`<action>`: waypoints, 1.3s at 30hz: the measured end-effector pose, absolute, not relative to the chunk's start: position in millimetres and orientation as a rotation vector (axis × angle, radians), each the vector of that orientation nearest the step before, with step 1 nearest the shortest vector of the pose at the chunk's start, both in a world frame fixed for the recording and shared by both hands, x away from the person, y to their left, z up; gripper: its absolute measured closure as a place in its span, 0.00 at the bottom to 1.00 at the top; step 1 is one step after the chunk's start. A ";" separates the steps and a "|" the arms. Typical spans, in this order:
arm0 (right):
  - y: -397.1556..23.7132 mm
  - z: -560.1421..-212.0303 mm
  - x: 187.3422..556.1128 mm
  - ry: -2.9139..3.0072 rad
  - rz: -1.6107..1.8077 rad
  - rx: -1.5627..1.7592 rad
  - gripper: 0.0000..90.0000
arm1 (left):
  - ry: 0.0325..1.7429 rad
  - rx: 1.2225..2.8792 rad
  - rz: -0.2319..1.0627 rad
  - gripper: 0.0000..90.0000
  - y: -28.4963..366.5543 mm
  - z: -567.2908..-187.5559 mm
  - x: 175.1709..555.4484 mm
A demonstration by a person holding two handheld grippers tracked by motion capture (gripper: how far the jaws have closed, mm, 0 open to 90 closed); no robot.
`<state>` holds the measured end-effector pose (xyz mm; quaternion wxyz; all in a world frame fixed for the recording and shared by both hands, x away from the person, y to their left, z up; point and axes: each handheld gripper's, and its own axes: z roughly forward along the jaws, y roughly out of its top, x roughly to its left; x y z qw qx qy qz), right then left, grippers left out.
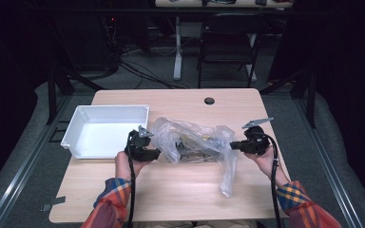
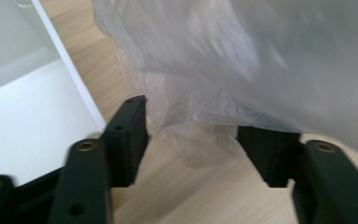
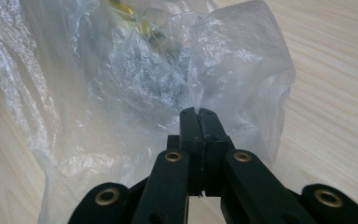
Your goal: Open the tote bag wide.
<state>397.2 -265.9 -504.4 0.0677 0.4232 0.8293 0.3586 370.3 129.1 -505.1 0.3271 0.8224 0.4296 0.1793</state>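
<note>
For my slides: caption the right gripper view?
Right tool pinched shut on a clear plastic bag over the wooden table.

The person wore plaid sleeves (image 1: pixel 114 197) in red, orange, blue and yellow. Both tongs were black with brass-coloured rivets. Black cables (image 1: pixel 131 190) trailed from them

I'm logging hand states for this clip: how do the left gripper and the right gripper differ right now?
The left gripper has its jaws spread wide; the right gripper has its jaws pressed together. The left one only brackets a fold of the clear plastic bag, while the right one pinches the bag's film. The left sits beside the white bin; the right is farther from it. Both are black and hand-held.
</note>
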 end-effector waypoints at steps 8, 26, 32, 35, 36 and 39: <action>-265.0 -502.2 397.8 2.456 1.083 1.269 1.00 | 1.048 2.080 0.582 0.25 128.2 -487.1 338.1; -263.3 -503.0 401.6 2.418 1.066 1.273 1.00 | 0.966 2.043 0.684 1.00 115.0 -491.8 331.2; -269.2 -507.0 406.3 2.394 1.034 1.296 1.00 | 1.045 2.147 0.570 1.00 127.5 -507.5 346.7; -272.2 -509.2 408.5 2.380 1.021 1.311 1.00 | 1.068 2.192 0.540 1.00 133.0 -511.1 350.1; -273.6 -510.2 410.0 2.384 1.014 1.304 1.00 | 1.074 2.192 0.547 1.00 133.5 -512.8 350.4; -275.5 -512.8 412.0 2.364 0.990 1.314 1.00 | 1.105 2.227 0.518 1.00 136.6 -517.5 351.8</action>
